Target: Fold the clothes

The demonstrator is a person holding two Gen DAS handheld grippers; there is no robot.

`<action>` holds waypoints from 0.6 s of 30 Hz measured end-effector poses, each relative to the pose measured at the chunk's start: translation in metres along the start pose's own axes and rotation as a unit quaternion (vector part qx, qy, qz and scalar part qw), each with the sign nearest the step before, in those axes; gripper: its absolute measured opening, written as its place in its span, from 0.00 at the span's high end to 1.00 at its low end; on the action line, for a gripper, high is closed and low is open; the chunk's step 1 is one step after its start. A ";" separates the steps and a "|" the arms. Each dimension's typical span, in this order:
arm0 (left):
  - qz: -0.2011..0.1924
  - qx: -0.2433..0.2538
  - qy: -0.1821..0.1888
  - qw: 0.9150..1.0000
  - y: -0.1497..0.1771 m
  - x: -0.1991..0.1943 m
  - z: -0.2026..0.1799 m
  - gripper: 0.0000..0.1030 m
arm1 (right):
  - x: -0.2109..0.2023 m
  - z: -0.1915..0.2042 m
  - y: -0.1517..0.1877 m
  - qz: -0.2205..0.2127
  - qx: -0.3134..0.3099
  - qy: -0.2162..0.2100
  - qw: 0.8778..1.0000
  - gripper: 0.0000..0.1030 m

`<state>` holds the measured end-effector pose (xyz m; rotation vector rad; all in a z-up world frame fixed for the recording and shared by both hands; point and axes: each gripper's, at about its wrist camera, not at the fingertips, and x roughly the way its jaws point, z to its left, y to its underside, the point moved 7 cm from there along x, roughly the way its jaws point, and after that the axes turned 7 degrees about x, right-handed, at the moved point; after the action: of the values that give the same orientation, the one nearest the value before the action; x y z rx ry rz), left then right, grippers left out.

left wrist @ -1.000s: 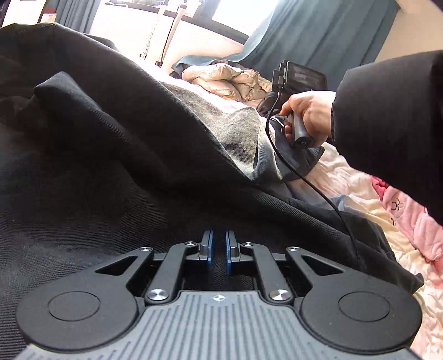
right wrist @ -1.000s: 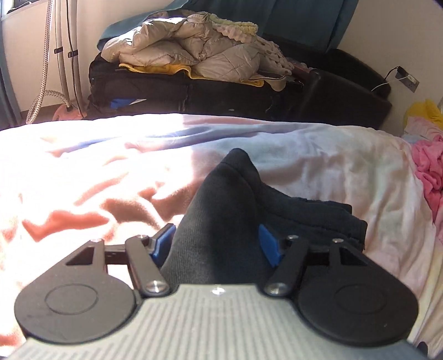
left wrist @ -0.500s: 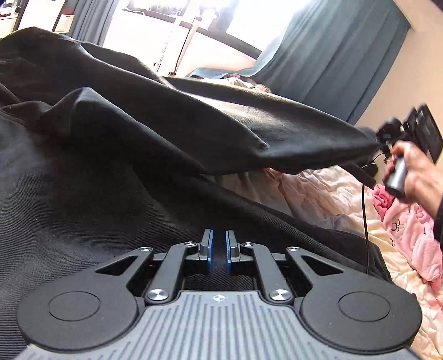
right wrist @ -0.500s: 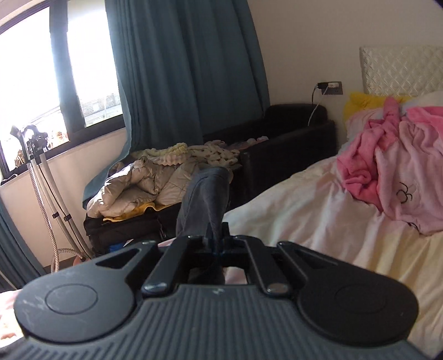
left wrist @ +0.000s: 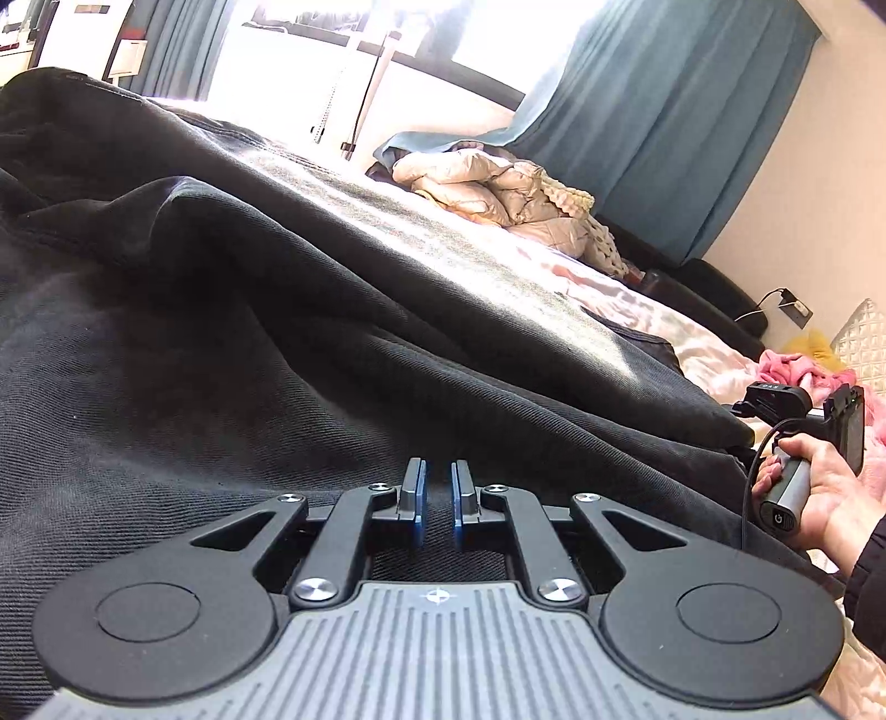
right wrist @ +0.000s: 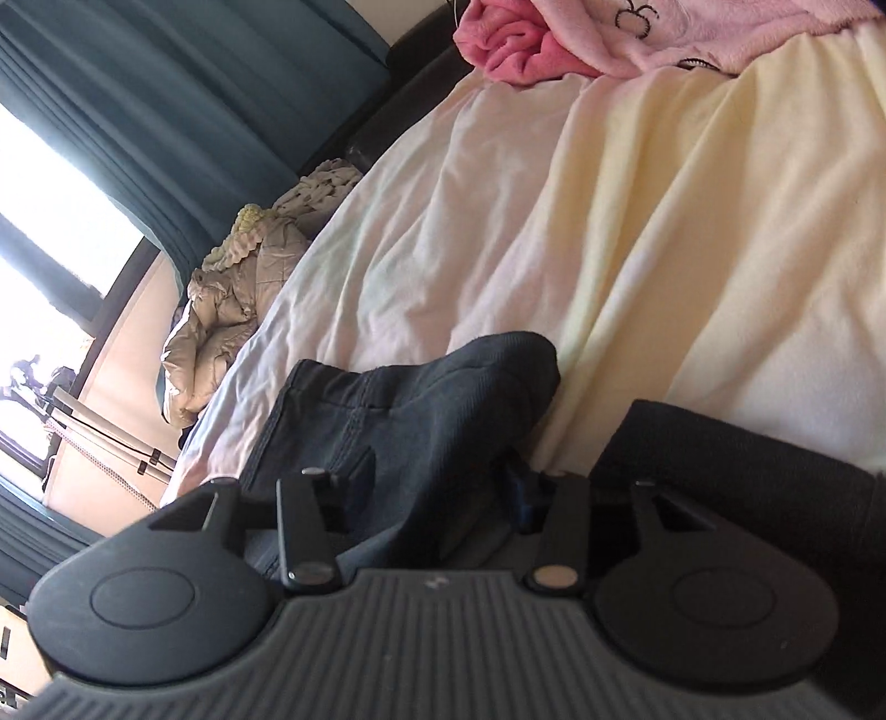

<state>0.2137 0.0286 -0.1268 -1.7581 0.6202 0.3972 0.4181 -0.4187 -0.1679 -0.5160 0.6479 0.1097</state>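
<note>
Item: dark trousers [left wrist: 232,343], spread across the bed [right wrist: 637,232]. My left gripper [left wrist: 438,493] stayed clenched on near fabric. My right gripper [right wrist: 440,487] was opening around the far-right hem. Step, as I judged: fold laid down. Next needed: withdraw cleanly, smooth.

The dark garment [left wrist: 221,343] filling the left of the left wrist view is matt black cloth with a fine twill weave, rough-looking where sunlight grazes it. At lower centre, the left gripper [left wrist: 438,493] is matt black plastic with shiny metal screw heads, glossy blue pads and a ribbed grey body. In the right wrist view, the bedsheet [right wrist: 637,221] is soft, creased cream cloth; the pink blanket [right wrist: 531,44] at top looks fleecy.
</note>
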 end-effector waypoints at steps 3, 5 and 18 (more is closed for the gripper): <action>0.000 0.002 -0.004 1.000 -0.003 0.008 0.000 0.90 | 0.013 0.006 -0.008 0.009 -0.008 0.029 1.000 0.91; 0.000 0.002 -0.004 1.000 -0.002 0.009 -0.001 0.90 | 0.012 0.016 -0.012 -0.005 -0.014 0.035 0.999 0.95; -0.009 0.006 -0.007 1.000 0.001 0.000 -0.005 0.90 | -0.062 0.052 -0.067 -0.112 -0.052 -0.011 0.992 0.97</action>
<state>0.2126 0.0239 -0.1265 -1.7469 0.5954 0.3916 0.4144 -0.4472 -0.0669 -0.6836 0.5606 -0.0622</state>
